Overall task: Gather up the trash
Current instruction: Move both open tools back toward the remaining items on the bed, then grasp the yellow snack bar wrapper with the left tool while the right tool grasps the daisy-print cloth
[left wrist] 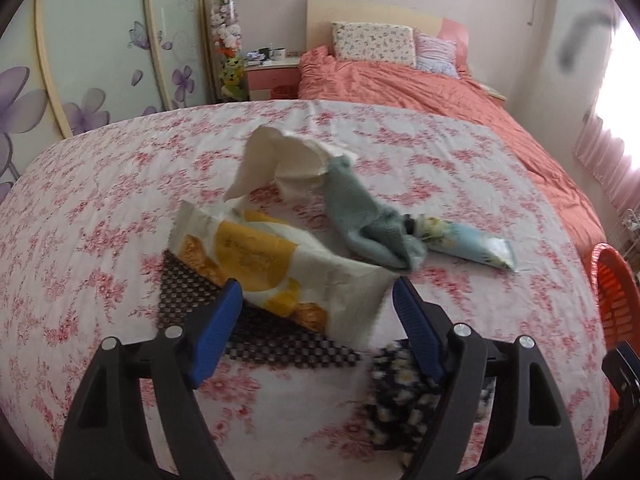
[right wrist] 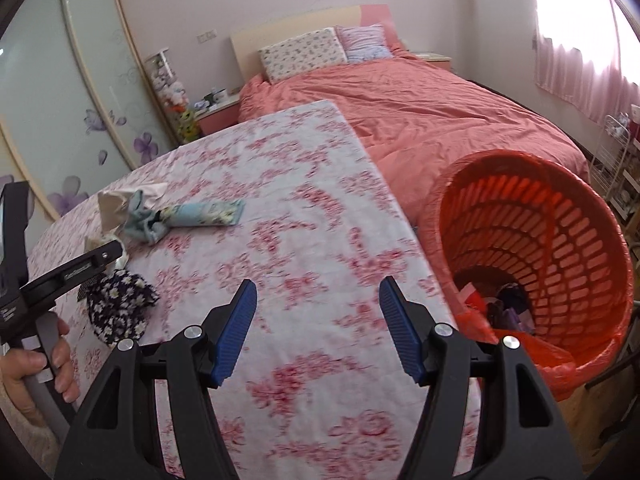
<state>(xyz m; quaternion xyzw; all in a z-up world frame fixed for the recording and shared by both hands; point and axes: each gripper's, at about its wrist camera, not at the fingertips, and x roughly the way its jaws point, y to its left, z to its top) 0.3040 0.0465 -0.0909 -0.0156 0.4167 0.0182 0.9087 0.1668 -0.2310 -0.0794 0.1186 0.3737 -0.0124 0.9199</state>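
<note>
A bed (right wrist: 420, 120) with a coral duvet fills the far side of the room. At its head lie a floral pillow (left wrist: 372, 43) and a striped one (left wrist: 436, 56); left of the bed stand a nightstand (left wrist: 272, 76) and a wardrobe (left wrist: 80, 80), right of it a pink curtain (right wrist: 580, 52).

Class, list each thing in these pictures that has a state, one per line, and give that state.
Left hand-held gripper: open, empty.
Right hand-held gripper: open, empty.
Tissue pack: open, tissue sticking out.
Tube: lying flat.
Blue cloth: crumpled.
Bin: lined, partly filled.
</note>
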